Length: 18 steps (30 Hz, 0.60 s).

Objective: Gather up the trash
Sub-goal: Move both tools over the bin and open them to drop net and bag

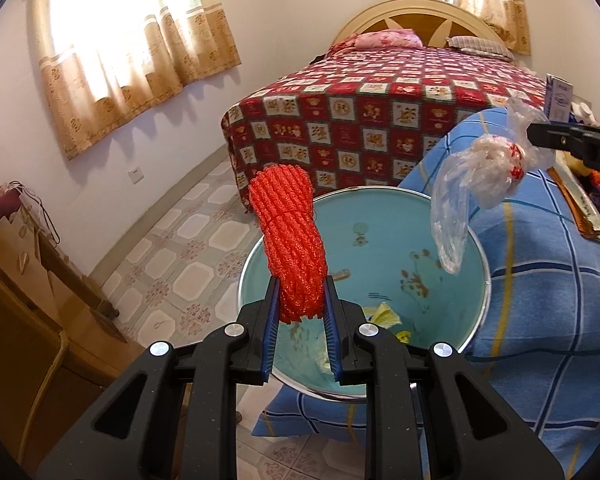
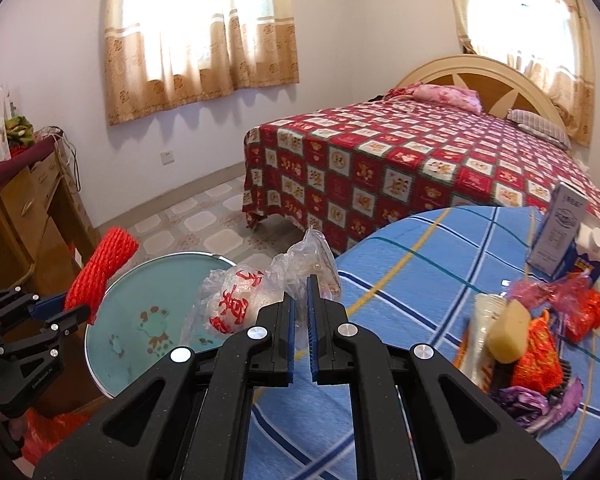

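At the far left stands a wooden dresser [image 2: 28,216], well apart from the bin. Next comes the left gripper [image 1: 300,300], its jaws clenched on a roll of red foam netting [image 1: 288,240] that sticks up above the near left rim of the bin [image 1: 480,264], a round pail with a teal inside and a shiny metal rim. In the right wrist view the same roll leans over the bin's left edge. Scraps of yellowish trash [image 1: 384,314] lie at the bottom of the bin. Right of the netting, above the bin's right half, hangs a crumpled clear plastic bag [image 1: 472,184] with red print, pinched by the right gripper [image 2: 301,292]; its jaws are nearly closed on the thin plastic. The bin touches the left edge of a desk [image 2: 420,264] covered in blue checked cloth. Farther right of the bin, on that cloth, sit a white carton [image 2: 556,236], a yellow sponge-like lump [image 2: 508,332] and a heap of red and purple wrappers [image 2: 540,360]. Beyond the bin is a bed [image 2: 400,160] with a red patterned spread
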Available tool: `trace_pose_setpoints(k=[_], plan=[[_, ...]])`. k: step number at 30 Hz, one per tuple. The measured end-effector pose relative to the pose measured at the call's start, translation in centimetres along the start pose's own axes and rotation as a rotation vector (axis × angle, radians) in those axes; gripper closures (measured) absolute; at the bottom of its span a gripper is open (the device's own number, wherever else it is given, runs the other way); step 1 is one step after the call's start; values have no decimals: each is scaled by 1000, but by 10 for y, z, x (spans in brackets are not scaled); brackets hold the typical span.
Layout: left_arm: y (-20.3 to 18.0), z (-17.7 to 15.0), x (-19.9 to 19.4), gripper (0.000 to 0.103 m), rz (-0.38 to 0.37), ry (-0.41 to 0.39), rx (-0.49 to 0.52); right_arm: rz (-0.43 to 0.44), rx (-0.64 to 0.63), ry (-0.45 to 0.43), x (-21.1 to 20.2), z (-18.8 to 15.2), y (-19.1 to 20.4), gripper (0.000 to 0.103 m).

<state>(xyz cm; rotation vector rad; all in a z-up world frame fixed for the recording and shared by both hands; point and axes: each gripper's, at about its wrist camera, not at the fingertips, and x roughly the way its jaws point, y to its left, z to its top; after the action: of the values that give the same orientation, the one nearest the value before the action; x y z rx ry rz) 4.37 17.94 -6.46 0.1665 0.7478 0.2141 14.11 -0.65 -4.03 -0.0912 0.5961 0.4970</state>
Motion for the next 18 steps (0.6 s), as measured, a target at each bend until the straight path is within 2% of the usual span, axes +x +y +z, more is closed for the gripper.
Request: trace_pose_setpoints(k=[18], plan=[[7,-1,3,82,1,-2,-15,39,-31,35,19,-2,23,97]])
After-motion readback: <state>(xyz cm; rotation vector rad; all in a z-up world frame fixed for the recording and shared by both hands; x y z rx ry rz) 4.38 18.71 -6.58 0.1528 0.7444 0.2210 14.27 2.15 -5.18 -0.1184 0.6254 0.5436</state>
